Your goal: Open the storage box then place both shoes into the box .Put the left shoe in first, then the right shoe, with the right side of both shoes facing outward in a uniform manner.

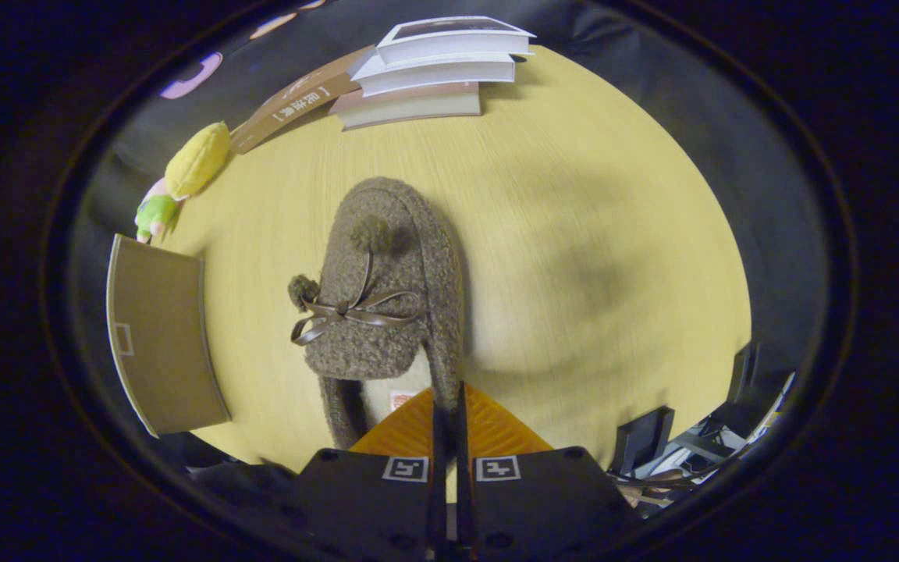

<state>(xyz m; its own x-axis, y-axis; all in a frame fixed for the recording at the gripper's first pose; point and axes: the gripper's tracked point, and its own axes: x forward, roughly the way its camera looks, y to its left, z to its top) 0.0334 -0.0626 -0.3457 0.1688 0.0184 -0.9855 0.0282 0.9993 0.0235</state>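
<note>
Gripper (446, 406) fingers clamp the fuzzy brown slipper's (384, 304) heel wall above the yellow wooden table (590, 234); stacked books (438, 70) lie beyond

Shoe (387, 304) heel end covered by gripper (447, 410) fingers; whatever sits in the narrow slit between the closed tips not discernible. Tag inside shoe too small to tell. Box (157, 336) cut off at near corner. Toy (157, 215) partly behind yellow object (198, 158). Clutter (699, 453) past table (590, 234) edge indistinct.
</note>
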